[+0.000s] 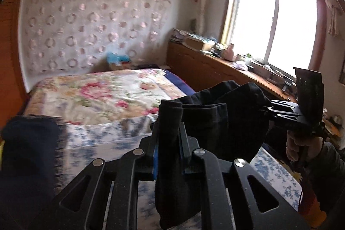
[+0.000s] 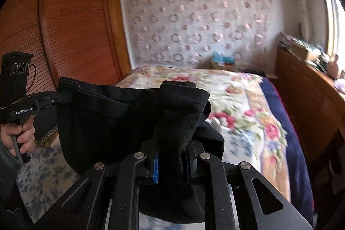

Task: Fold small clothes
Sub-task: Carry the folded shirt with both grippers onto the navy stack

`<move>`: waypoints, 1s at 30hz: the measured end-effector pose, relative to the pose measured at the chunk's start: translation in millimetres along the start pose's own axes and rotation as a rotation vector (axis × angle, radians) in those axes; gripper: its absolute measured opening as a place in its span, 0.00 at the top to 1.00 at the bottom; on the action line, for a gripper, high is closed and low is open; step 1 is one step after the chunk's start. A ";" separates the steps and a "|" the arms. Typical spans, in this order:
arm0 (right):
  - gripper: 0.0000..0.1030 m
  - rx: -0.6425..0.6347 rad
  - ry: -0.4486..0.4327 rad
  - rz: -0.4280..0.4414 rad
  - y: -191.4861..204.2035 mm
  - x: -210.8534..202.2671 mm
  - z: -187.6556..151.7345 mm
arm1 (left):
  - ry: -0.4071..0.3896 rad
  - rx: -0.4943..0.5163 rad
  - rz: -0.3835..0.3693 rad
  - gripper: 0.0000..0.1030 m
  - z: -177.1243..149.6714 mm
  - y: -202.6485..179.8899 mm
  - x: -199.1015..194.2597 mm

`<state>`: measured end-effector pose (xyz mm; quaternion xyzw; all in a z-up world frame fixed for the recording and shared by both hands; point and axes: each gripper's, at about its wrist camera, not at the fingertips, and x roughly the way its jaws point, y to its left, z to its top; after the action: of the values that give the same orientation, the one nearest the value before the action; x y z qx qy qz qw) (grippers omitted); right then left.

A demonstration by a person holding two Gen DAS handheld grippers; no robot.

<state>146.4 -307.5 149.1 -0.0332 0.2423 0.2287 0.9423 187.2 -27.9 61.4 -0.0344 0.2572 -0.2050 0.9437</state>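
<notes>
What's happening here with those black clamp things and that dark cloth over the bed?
A person is holding a two-finger gripper in each hand. The left gripper and the right gripper are each shut on one end of a small black garment, which hangs between them in the air above the floral bed. It looks bunched, not yet folded flat.

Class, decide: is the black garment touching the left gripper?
Touching. The left wrist view shows the left gripper with fingers closed on the black garment.
</notes>
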 end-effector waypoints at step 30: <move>0.81 -0.584 0.095 0.353 239.3 278.9 167.5 | -0.067 -0.357 0.542 0.85 -132.4 195.1 -132.9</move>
<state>330.5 50.9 176.5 -0.2696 0.2123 0.4460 0.8267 88.9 209.5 -23.8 -0.1364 0.2574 0.1031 0.9510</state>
